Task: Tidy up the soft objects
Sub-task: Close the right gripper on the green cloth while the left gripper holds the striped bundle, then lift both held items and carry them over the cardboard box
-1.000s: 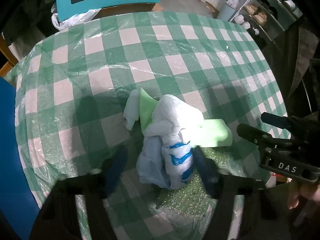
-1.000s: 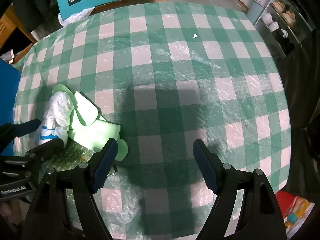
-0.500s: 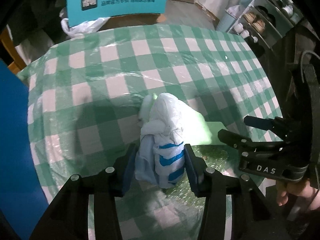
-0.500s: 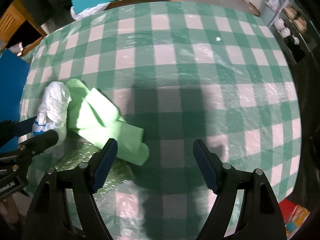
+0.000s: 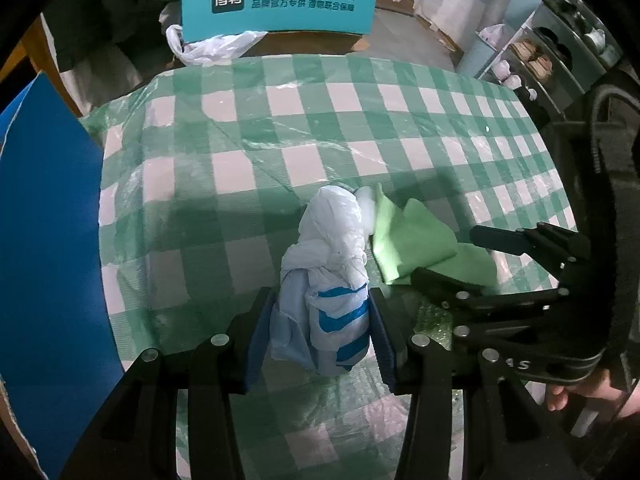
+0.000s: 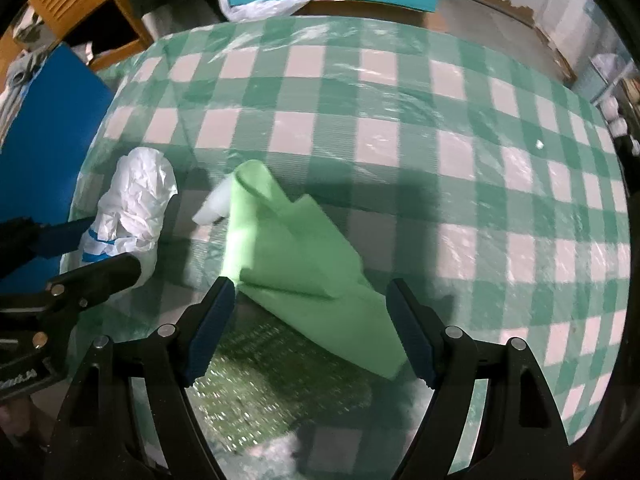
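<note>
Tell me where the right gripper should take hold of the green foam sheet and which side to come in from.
Grip the green foam sheet across its folded middle ridge, coming straight down from above. It lies crumpled and raised there, already between the open fingers of the right gripper, while its flat lower corner hugs the tablecloth and would likely slip. Stay clear of the white bundle in the left gripper.

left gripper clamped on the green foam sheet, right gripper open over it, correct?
Not quite. The left gripper is clamped on the white plastic bag, not the green foam sheet; the left wrist view shows it. The right gripper is open over the sheet.
</note>
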Available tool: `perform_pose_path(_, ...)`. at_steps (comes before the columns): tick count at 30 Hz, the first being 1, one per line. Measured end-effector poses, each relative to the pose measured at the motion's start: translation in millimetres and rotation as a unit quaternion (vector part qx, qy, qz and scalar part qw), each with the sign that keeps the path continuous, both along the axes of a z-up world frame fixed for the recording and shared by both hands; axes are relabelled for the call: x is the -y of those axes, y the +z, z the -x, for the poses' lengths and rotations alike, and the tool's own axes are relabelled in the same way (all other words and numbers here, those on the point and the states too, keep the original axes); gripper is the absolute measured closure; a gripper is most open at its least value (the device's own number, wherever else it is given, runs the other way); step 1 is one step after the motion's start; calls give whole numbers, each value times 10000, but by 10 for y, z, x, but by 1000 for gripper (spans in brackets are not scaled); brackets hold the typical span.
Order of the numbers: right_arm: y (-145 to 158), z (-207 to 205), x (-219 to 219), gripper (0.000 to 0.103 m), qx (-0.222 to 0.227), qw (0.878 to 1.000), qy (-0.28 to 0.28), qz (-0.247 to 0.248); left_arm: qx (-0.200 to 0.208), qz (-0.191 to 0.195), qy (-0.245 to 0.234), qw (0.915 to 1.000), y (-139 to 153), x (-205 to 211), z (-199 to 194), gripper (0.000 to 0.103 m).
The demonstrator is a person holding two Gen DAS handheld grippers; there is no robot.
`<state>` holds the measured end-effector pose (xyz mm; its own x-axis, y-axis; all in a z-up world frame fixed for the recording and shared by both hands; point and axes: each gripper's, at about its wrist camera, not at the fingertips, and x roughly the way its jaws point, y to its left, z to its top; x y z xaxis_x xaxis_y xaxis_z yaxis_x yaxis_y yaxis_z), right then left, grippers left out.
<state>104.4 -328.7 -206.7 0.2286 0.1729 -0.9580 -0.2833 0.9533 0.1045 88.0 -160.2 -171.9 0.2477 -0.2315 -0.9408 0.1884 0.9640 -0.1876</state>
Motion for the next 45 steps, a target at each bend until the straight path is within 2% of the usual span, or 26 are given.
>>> perform_pose_path(11, -275, -127, -359, 23, -39, 9989, 277, 385, -157, 145, 27, 9998, -63, -105, 22, 56)
perform_pose_path(21, -314, -241, -318, 23, 45, 9994, 140, 311, -227, 233, 35, 9995, -84, -140, 21, 56)
perform_pose_path(23, -293, -253, -315, 28, 56, 9994, 184, 294, -221, 249, 49, 9994, -83, -140, 29, 56)
perform_pose_path(25, -205, -136, -268, 40, 89, 9993, 230, 280, -212, 257, 54, 9994, -75, -147, 36, 56)
perform_pose_path(26, -195, -135, -270, 42, 99, 9993, 249, 266, -209, 261, 53, 9994, -74, -150, 40, 56)
perform_pose_path(29, -178, -142, -264, 60, 111, 9993, 240, 265, -203, 276, 38, 9994, -58, -152, 52, 56)
perform_pose_path(31, -165, -151, -258, 91, 142, 9992, 208, 301, -196, 283, 19, 9994, -35, -156, 70, 56)
perform_pose_path(39, -96, -155, -146, 94, 126, 9997, 68, 216, -53, 334, -39, 9994, 107, -167, 101, 56)
perform_pose_path(45, 207, -92, -161, 94, 448, 9989, 22, 123, 169, 320, -111, 9993, 293, -163, 186, 56)
